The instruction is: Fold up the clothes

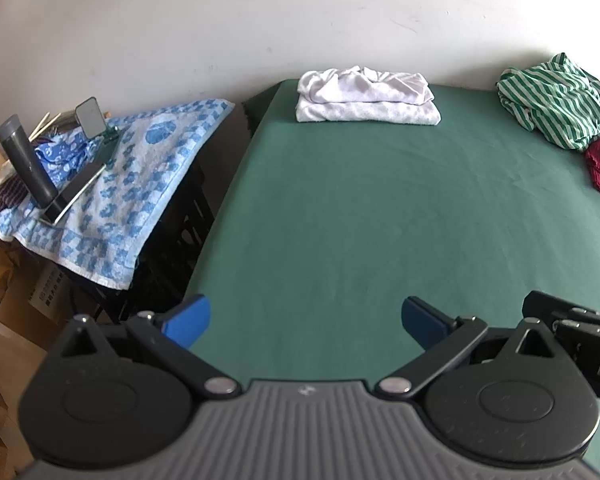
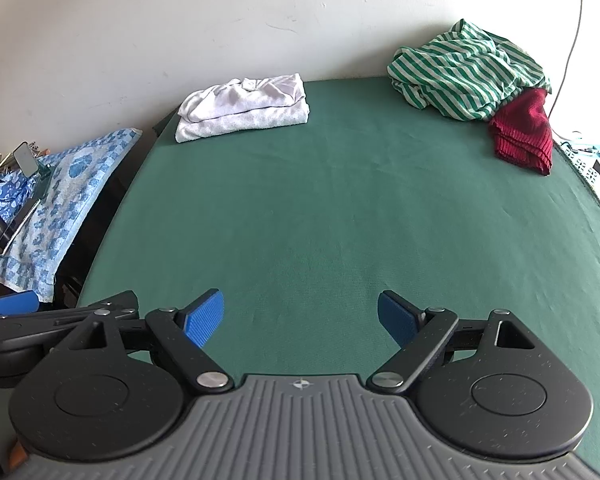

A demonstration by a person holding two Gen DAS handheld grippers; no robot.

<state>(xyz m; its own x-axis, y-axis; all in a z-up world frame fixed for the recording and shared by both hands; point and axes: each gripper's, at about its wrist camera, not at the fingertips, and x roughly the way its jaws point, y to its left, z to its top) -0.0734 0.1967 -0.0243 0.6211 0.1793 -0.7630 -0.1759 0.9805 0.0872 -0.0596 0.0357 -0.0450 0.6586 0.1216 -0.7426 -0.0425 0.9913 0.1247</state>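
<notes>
The green tabletop (image 2: 320, 220) carries its clothes along the far edge by the wall, which leaves the broad middle bare, as a working area for spreading a garment would be. A white folded stack (image 2: 244, 108) lies squared and flat at the tabletop's far left corner, two layers one on the other, seemingly set out of the way. At the tabletop's far right corner a green-and-white striped garment (image 2: 468, 68) lies crumpled in a heap, and a dark red knitted piece (image 2: 524, 132) touches its near side, loosely doubled over rather than neatly squared. Both grippers hover over the tabletop's near edge, side by side. The left gripper (image 1: 306, 320) has its blue pads spread wide with nothing between them, and the right gripper (image 2: 302, 316) is likewise spread and empty. Judging by this, the white stack is folded, while the striped garment is not. Left of the tabletop, a blue patterned towel (image 1: 140, 184) drapes over a dark crate.
</notes>
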